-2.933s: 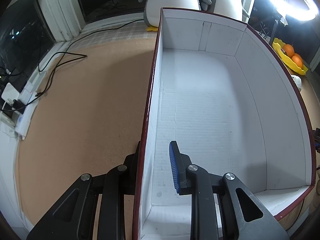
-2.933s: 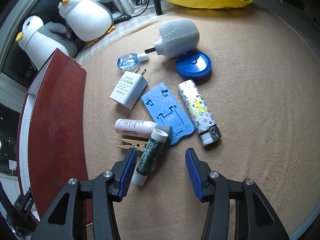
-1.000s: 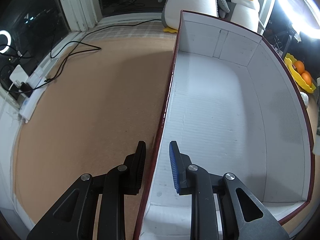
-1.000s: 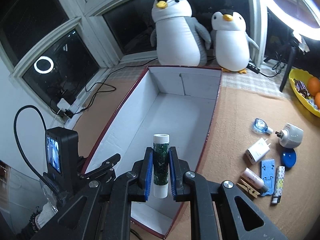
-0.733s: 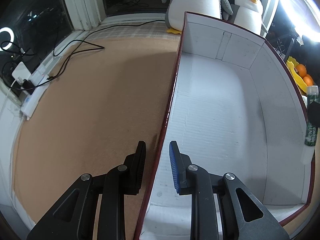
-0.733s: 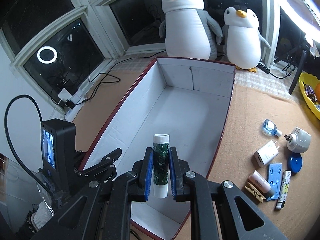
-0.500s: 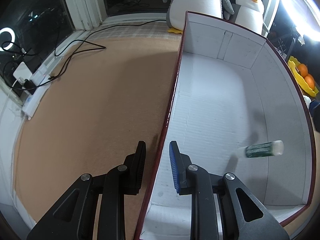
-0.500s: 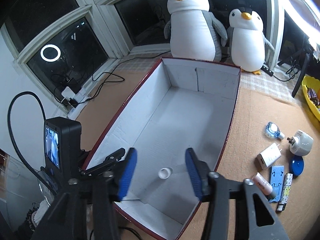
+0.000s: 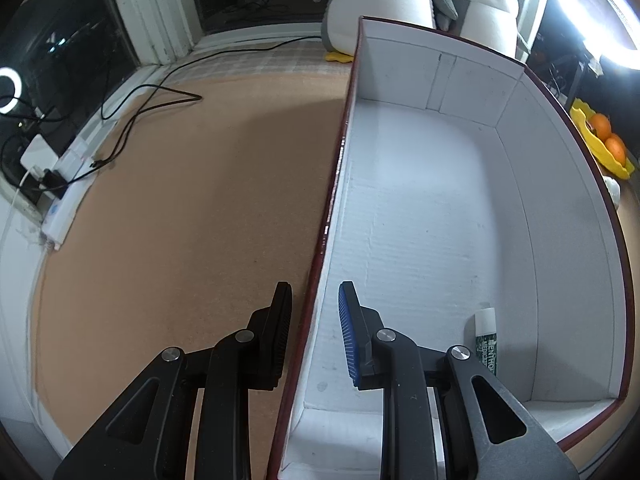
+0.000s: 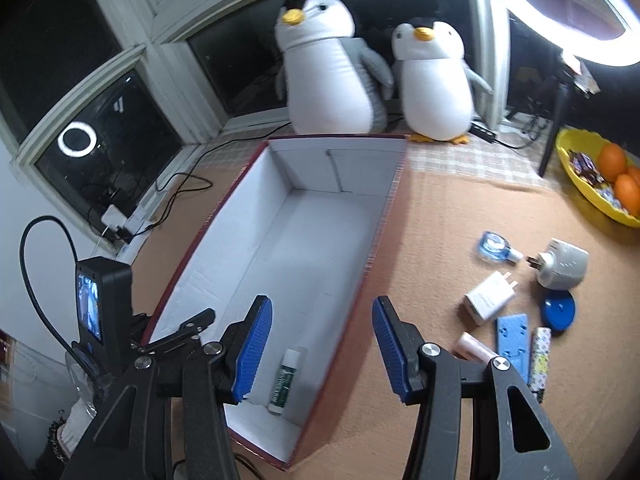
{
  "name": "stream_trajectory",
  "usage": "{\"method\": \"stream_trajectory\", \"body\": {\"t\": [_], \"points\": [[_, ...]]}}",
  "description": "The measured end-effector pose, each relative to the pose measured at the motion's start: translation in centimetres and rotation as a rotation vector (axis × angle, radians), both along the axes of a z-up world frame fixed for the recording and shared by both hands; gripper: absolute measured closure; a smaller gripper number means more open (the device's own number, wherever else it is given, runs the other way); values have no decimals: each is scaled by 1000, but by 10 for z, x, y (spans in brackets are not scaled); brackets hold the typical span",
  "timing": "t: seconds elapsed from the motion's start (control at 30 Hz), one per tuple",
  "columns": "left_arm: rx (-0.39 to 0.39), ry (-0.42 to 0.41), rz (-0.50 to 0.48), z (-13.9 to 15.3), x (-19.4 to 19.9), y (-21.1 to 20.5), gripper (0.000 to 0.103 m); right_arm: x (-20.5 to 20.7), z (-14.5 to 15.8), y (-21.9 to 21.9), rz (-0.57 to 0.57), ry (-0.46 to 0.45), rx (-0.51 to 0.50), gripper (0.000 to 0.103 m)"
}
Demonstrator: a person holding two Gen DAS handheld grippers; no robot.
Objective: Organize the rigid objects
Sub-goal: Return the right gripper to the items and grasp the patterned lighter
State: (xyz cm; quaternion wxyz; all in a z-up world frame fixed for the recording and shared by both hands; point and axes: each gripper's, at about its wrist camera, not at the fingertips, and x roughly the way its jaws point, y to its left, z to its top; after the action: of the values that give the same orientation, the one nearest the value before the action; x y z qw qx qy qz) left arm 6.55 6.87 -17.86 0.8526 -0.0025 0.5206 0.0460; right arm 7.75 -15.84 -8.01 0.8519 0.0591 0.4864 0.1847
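Note:
A dark-red box with a white inside (image 9: pixel 332 184) (image 10: pixel 384 216) stands on the tan table. A green-and-white lip balm tube (image 9: pixel 486 340) (image 10: pixel 285 376) lies flat on the box floor at its near end, by the right wall. My left gripper (image 9: pixel 314 320) straddles the box's left wall, one finger outside and one inside, with a small gap on each side. My right gripper (image 10: pixel 320 340) hangs open above the box's near end with nothing between its fingers. The tube lies below it.
Right of the box lie a white charger (image 10: pixel 490 298), blue stand (image 10: pixel 512 340), patterned lighter (image 10: pixel 540 350), pink tube (image 10: pixel 474 350), blue lid (image 10: pixel 558 310) and grey plug (image 10: pixel 562 264). A yellow fruit bowl (image 10: pixel 580 188), two plush penguins (image 10: pixel 332 72) and cables (image 9: pixel 140 100) stand beyond.
My right gripper opened and let go of the lip balm, which dropped and came to rest on the box floor. The left gripper stayed astride the wall.

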Motion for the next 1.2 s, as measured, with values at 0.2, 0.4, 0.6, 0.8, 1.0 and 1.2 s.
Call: {"method": "stream_trajectory", "body": {"t": [0.2, 0.4, 0.6, 0.8, 1.0, 1.2], "points": [[11, 8, -37, 0, 0, -3, 81, -3, -2, -49, -133, 9, 2, 55], [2, 18, -63, 0, 1, -5, 81, -8, -11, -104, -272, 32, -18, 55], [-2, 28, -92, 0, 2, -6, 81, -15, -40, -155, -395, 92, -58, 55], [-5, 37, -113, 0, 3, -7, 80, -15, -72, -179, -444, 168, -84, 62], [-10, 49, -127, -1, 5, -5, 80, -5, -95, -176, -434, 215, -138, 64], [-23, 51, -135, -1, 8, -2, 80, 0, -108, -170, -413, 236, -186, 69]]}}
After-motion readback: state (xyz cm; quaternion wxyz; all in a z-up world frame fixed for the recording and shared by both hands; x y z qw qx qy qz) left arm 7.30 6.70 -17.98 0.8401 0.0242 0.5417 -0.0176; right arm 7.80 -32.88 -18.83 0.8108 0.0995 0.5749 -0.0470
